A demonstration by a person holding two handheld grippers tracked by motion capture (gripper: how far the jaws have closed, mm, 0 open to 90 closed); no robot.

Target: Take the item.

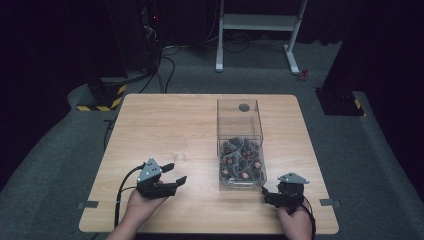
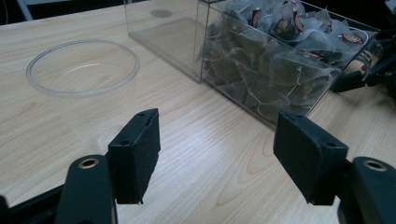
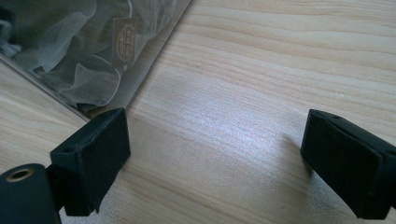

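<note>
Clear box (image 1: 240,145) between both tongs

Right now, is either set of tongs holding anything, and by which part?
Nothing is held. The left tongs and right tongs both stand open over the bare table.

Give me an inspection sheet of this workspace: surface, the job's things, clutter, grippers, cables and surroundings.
Surface: light wooden table, bare grain, no spills seen.
Job's things: clear box with two compartments; near one holds tea bags, far one has none. A clear cup stands on the table left of the box in the left gripper view.
Clutter: nothing seen.
Grippers: left gripper open over bare wood, holding nothing; right gripper open, near the box's corner, holding nothing.
Cables: a black cable trails from the left gripper; more cables lie on the floor beyond the table.
Surroundings: grey carpet, white frame legs, a hazard-striped base, dark room.
</note>
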